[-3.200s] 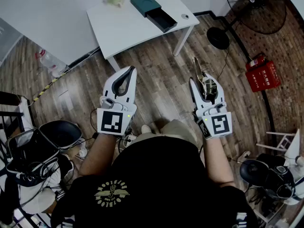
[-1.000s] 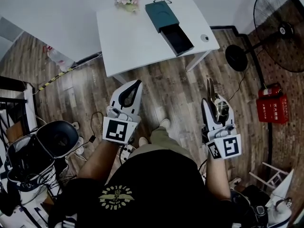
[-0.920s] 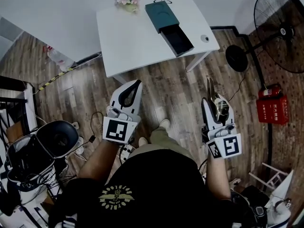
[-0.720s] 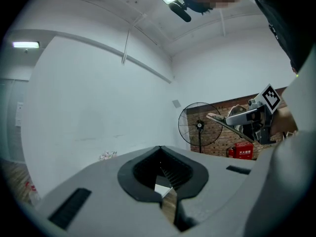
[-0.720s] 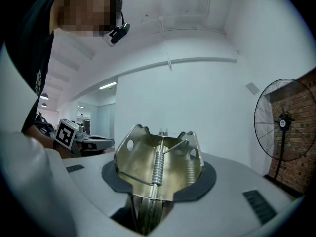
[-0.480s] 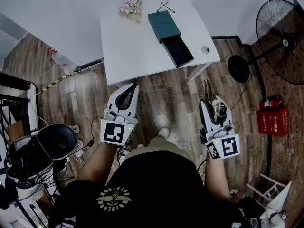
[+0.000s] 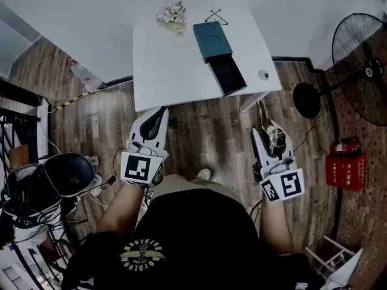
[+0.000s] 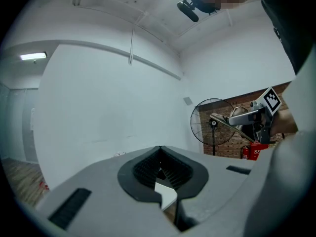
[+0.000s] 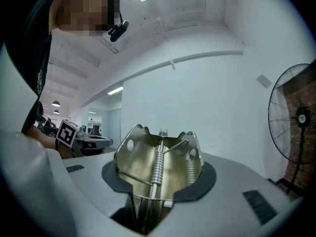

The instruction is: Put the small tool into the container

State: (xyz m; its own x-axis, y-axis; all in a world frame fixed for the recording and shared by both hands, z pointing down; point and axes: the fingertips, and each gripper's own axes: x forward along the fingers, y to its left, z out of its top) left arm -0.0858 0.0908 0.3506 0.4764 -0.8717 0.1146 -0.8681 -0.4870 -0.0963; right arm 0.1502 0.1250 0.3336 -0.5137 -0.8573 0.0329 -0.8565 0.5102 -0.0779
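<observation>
White surface [image 7: 175, 59] upper centre in the head view. Teal container [image 7: 219, 56] on it, drawer standing open. Left claw [image 7: 158, 116] lower left over the floor, tips together, empty. Right claw [image 7: 270, 136] lower right, clamped on the brass small tool [image 7: 262, 112], well apart from the container.

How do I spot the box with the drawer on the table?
Find the big white table. On its right half lies a dark teal box, the biggest thing there. Only it has a black drawer slid open at one end, unlike the pink flowers and the small round thing nearby.
</observation>
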